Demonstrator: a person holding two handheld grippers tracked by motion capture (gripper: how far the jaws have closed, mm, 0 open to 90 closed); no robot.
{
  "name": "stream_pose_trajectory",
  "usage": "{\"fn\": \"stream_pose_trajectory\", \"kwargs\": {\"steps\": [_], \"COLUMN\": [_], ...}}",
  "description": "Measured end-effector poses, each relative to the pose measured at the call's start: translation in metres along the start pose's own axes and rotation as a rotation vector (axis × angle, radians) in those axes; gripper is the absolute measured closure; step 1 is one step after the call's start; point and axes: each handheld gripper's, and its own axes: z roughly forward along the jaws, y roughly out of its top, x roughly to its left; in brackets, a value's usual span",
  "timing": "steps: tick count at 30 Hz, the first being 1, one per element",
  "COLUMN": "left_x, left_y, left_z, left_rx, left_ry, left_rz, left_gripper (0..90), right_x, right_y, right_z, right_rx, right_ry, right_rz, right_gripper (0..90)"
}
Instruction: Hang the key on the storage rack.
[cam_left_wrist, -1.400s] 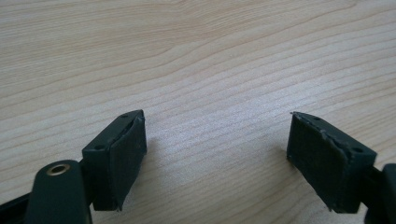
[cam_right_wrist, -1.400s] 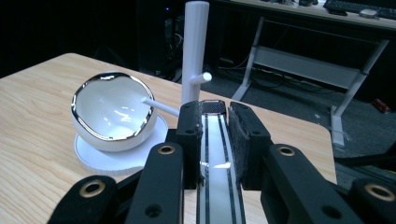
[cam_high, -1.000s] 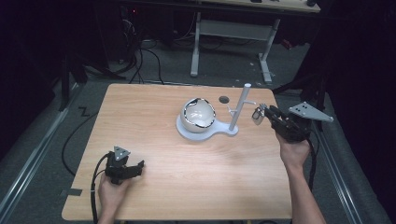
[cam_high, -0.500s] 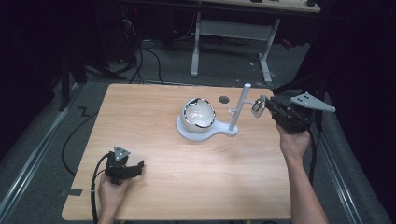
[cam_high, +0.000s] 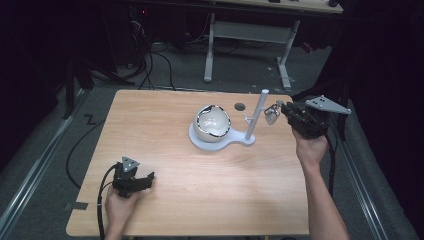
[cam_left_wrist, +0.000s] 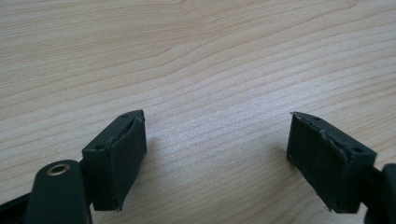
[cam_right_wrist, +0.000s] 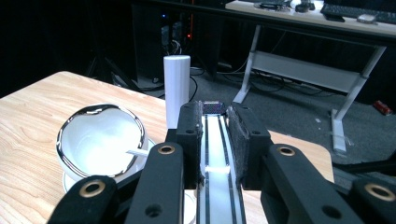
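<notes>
Pale wood of the counter (cam_high: 200, 200) carries a white stand with an upright post (cam_high: 256, 116); just right of the post, a small white black-striped cup (cam_high: 272, 114) is held aloft by the right claw (cam_high: 283, 111). The left claw (cam_high: 145, 181) rests well left of the stand. Spread jaws are seen in the left gripper view. In the right gripper view, the cup (cam_right_wrist: 215, 154) is clamped just before the post (cam_right_wrist: 176, 88).

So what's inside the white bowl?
The bowl looks empty and white inside; a thin white peg from the stand pokes over its rim. The right gripper hides the near rim, and the very bottom is out of sight.
</notes>
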Motion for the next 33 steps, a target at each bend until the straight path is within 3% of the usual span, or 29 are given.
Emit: {"fn": "stream_pose_trajectory", "kwargs": {"steps": [15, 33], "left_x": [0.0, 0.0], "left_y": [0.0, 0.0], "left_z": [0.0, 0.0], "left_rx": [0.0, 0.0], "left_ry": [0.0, 0.001], "left_rz": [0.0, 0.0], "left_gripper": [20.2, 20.2], "right_x": [-0.004, 0.003], "right_y": [-0.025, -0.051], "right_z": [0.013, 0.026], "right_rx": [0.09, 0.129], "right_ry": [-0.002, 0.019], "right_rz": [0.016, 0.036], "right_gripper": [74.9, 74.7]}}
